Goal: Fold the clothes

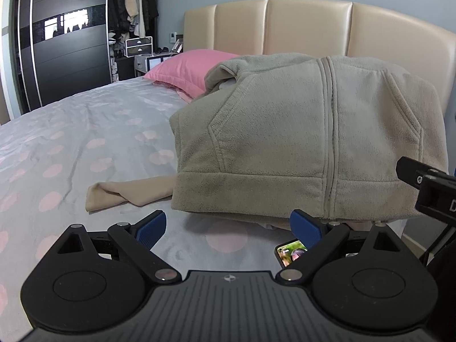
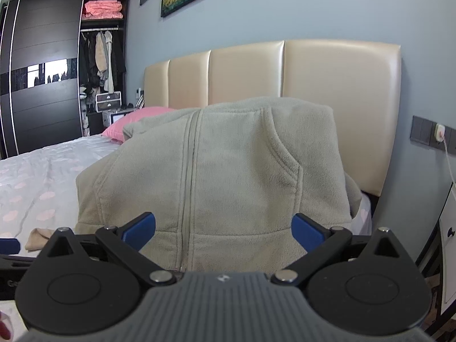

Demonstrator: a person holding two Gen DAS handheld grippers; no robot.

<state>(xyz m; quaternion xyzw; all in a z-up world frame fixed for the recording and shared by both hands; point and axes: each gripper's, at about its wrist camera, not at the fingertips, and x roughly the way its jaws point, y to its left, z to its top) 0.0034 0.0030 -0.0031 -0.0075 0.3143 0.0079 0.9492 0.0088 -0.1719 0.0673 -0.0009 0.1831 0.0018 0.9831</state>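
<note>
A grey-green fleece zip jacket lies spread on the bed, hem toward me, zipper up the middle; it also fills the right wrist view. A beige cloth sticks out from under its left side, also seen in the right wrist view. My left gripper is open and empty, just short of the hem. My right gripper is open and empty, its blue pads over the hem to either side of the zipper. Part of the right gripper shows at the left view's right edge.
The bed has a grey cover with pink dots, a pink pillow and a cream headboard. A phone lies near the bed edge. A dark wardrobe stands at left, a white nightstand at right.
</note>
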